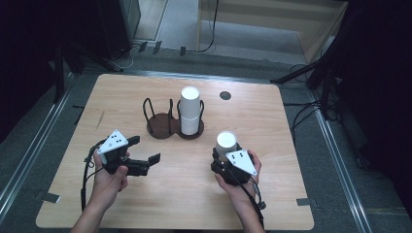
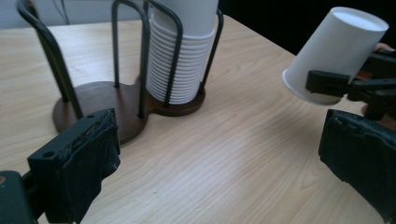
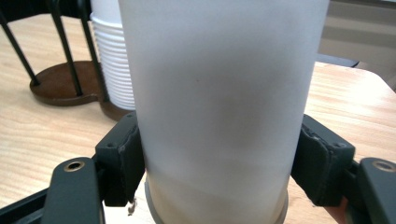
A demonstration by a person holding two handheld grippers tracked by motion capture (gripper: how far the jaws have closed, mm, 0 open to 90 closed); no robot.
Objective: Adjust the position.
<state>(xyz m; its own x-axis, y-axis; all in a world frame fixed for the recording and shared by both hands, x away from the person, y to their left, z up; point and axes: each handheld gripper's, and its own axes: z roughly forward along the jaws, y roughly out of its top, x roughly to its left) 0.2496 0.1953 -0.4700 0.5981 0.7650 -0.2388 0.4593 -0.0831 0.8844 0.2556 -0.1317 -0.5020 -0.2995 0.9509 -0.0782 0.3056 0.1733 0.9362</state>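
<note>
A single white paper cup (image 3: 219, 107) sits upside down, bottom uppermost, between the two black padded jaws of the right gripper (image 1: 226, 156), whose pads press on its wall from either side just above the rim. In the high view this cup (image 1: 226, 143) is held at the near right part of the light wooden table (image 1: 272, 126), in front of the person's right hand (image 1: 239, 182). Seen from the left gripper view, the held cup (image 2: 334, 51) tilts, its closed end pointing up and away.

Near the middle of the table stands a dark brown wooden holder with two round bases and black wire posts (image 1: 160, 127). Its right bay carries a tall stack of nested white paper cups (image 1: 190, 110), also upside down; its left bay has no cups in it. The holder stands well apart from the held cup.

The left gripper (image 1: 145, 155) is at the near left, gripped by the left hand (image 1: 111, 177), its jaws spread wide with nothing between them, pointing toward the holder.

A small dark round disc (image 1: 225, 95) lies at the far edge of the table.
</note>
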